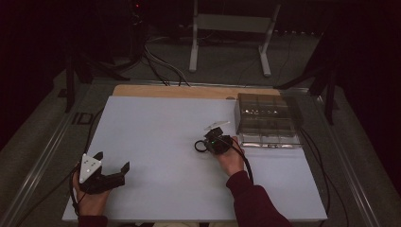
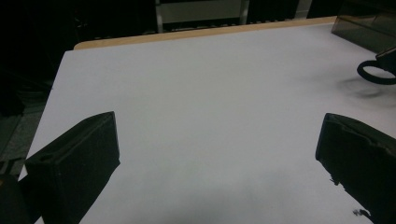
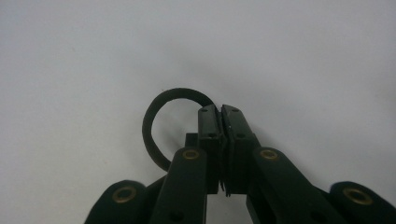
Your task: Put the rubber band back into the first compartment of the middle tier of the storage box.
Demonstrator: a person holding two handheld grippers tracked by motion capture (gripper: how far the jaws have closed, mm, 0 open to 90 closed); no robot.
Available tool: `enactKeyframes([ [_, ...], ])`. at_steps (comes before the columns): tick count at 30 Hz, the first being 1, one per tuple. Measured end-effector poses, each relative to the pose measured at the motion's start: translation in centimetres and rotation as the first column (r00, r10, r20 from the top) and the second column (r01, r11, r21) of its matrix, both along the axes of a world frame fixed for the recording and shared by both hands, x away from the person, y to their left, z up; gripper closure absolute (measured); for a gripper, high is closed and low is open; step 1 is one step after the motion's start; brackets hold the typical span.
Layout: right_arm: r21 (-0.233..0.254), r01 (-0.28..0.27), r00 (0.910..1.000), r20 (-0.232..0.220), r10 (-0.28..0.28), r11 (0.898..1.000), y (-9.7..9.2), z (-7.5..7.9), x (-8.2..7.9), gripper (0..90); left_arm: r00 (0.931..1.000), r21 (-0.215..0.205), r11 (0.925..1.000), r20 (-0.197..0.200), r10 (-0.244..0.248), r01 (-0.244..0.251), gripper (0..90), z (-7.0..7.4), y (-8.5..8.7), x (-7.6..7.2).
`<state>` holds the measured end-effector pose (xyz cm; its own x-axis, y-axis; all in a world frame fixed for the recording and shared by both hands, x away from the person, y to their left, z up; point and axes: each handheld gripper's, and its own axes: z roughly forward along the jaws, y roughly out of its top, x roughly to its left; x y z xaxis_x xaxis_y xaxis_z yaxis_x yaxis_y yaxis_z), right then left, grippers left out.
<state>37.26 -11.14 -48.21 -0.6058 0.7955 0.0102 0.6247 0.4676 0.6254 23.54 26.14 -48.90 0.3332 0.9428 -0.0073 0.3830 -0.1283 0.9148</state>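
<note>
Now right gripper [image 3: 220, 112] clamps black ring [image 3: 154, 116] — left gripper [image 2: 219, 154] wide.

High view: above the near edge, facing forward and down over the whole white rectangular table top [image 1: 156, 142]. Left gripper view: low at the table's near-left corner, looking across it toward the thin black rubber ring [image 2: 373, 73], shared with all views. Right gripper view: close, facing down on that ring.
</note>
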Motion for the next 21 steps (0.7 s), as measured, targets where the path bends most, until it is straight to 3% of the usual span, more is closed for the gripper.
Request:
enactKeyframes([
  [21,0.037,0.007,0.9995,0.030,-0.008,0.999,-0.4,2.1,-0.2,88.5,1.0000,0.001,1.0000,-0.003,-0.003,0.003,0.4,-0.1,-0.1,0.1],
])
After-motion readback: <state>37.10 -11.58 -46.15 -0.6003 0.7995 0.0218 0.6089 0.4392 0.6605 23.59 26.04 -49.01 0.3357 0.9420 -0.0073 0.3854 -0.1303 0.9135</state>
